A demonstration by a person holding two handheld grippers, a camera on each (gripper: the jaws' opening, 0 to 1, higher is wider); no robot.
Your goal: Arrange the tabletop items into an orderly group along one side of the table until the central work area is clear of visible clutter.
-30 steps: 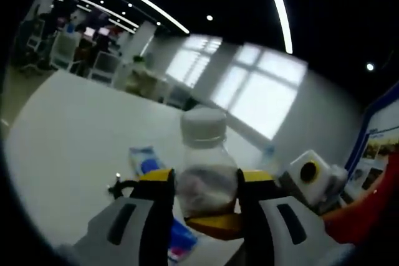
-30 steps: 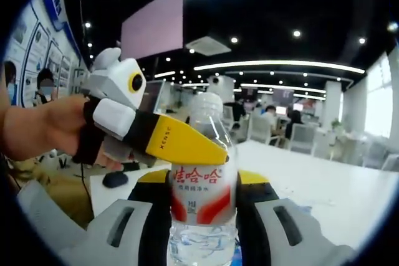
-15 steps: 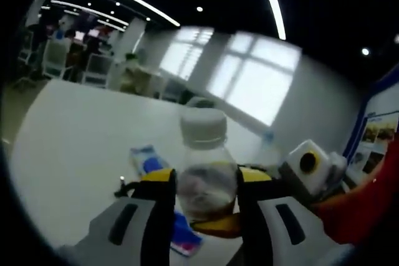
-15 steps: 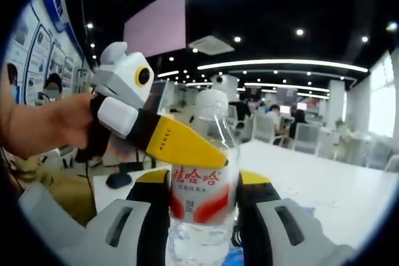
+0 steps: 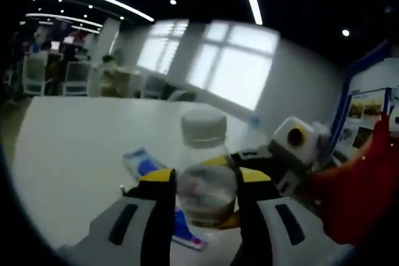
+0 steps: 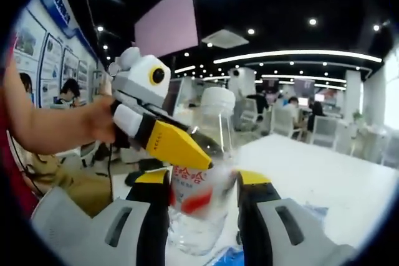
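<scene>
White table [image 5: 68,147] stretches away behind the water bottle [image 6: 201,197], which is up off it, tilted. My right gripper [image 6: 201,216] clamps its body, my left gripper [image 5: 202,207] pinches just under the cap [image 5: 203,126]. Two grips pulling differently could twist it loose, I reckon. Blue packet [image 5: 146,169] lies beneath.

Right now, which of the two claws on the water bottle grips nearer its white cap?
The left claw, entering the right gripper view from the left: it clamps the water bottle at its label's top, the right claw lower.
</scene>
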